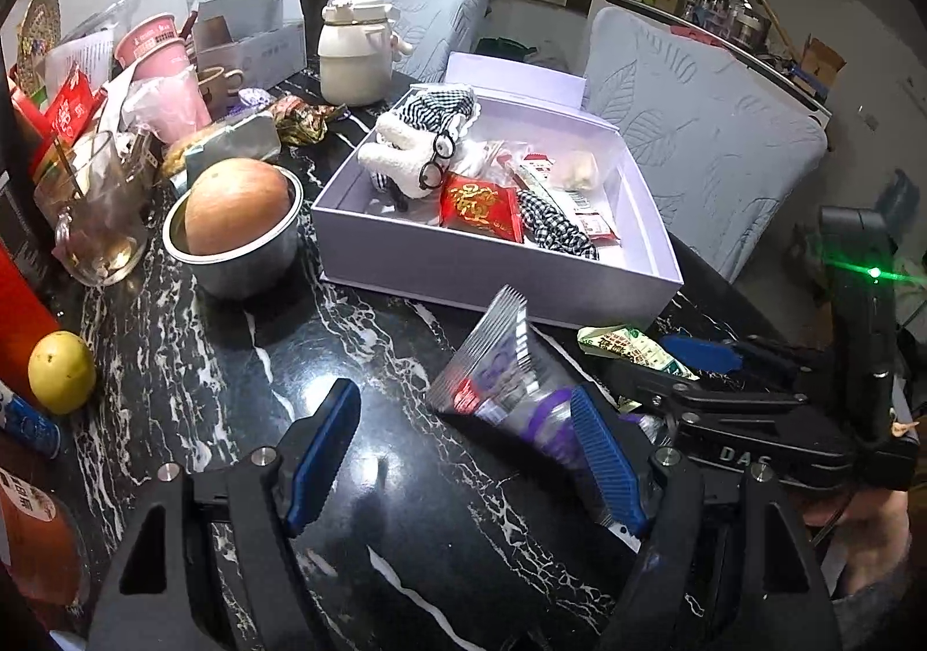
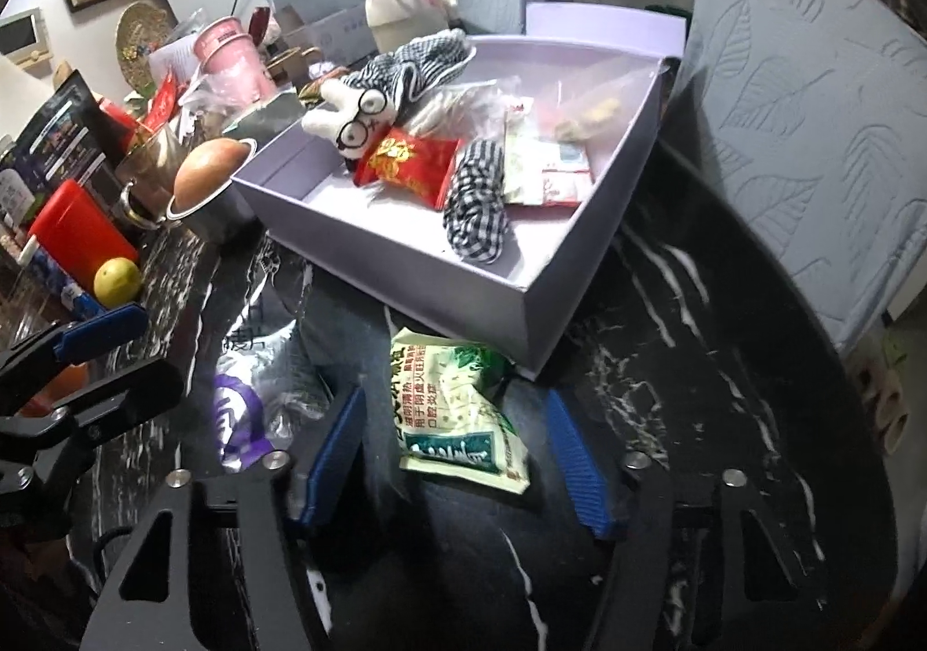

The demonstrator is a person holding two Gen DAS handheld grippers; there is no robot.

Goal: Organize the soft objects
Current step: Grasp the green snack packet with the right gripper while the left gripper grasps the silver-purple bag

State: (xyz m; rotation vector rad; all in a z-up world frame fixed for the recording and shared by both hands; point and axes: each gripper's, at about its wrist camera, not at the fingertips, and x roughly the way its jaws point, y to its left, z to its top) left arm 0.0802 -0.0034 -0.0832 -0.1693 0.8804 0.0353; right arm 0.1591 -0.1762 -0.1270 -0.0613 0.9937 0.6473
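Observation:
A lavender box (image 1: 463, 269) (image 2: 405, 280) sits on the black marble table and holds a white plush with glasses (image 1: 405, 158) (image 2: 353, 121), a red packet (image 1: 481, 208) (image 2: 408, 164), checkered cloths (image 2: 478, 205) and other packets. My left gripper (image 1: 463, 454) is open; a clear purple-printed packet (image 1: 510, 373) (image 2: 243, 408) leans against its right finger (image 1: 608, 465). My right gripper (image 2: 457, 454) is open around a green and white packet (image 2: 457, 419) lying just in front of the box; it also shows in the left wrist view (image 1: 631, 347).
A steel bowl with a brown round fruit (image 1: 237, 222) (image 2: 208, 187), a glass mug (image 1: 98, 222), a yellow lemon (image 1: 61, 373) (image 2: 119, 280), pink cups (image 1: 159, 48) and a cream jar (image 1: 353, 48) crowd the left. Padded chairs (image 1: 695, 141) (image 2: 811, 130) stand behind and right.

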